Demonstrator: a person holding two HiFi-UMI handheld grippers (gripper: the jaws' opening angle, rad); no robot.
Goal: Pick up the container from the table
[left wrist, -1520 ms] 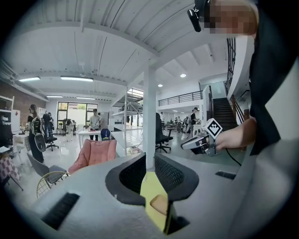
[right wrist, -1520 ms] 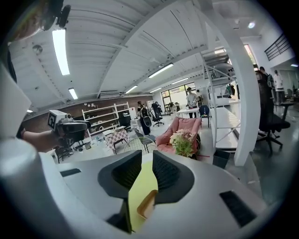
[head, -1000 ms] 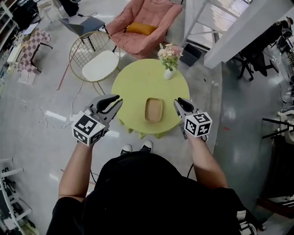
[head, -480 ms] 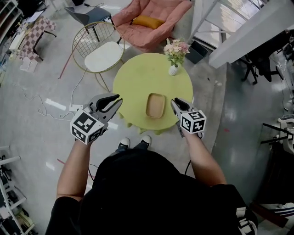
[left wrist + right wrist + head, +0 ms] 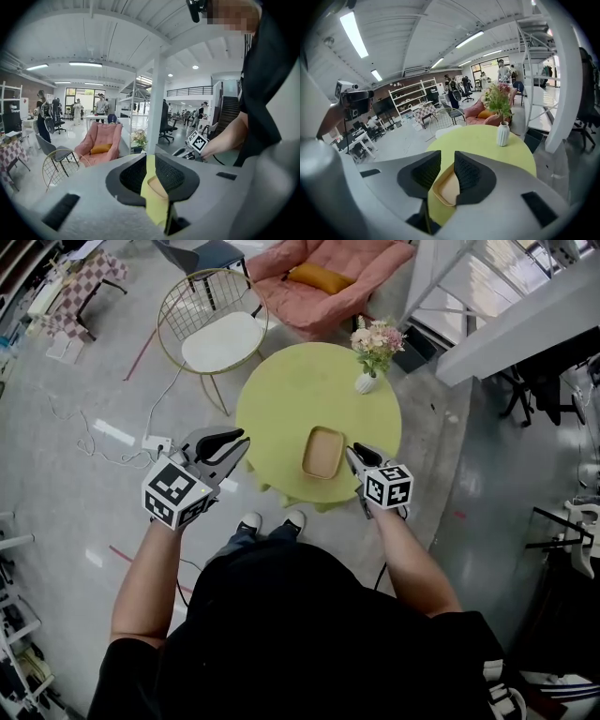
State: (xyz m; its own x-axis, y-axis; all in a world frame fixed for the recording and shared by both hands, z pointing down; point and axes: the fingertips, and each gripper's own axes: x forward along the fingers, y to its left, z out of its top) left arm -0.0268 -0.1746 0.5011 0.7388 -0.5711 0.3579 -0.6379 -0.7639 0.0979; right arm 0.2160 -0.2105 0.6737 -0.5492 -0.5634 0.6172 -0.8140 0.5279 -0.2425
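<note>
1. Head view: container sits on table, frame centre
2. Right gripper beside it, jaws just been opening, part-open, empty, aimed for the grab
3. Left gripper parked clear at left, narrow gap, empty

Legible words, brands, numbers: none.
Coded square markers, black on white — one set on the cube of the left gripper, one on that of the right gripper; patterns only, no lettering.
Dark panel at far left — pale print, too small to read.
</note>
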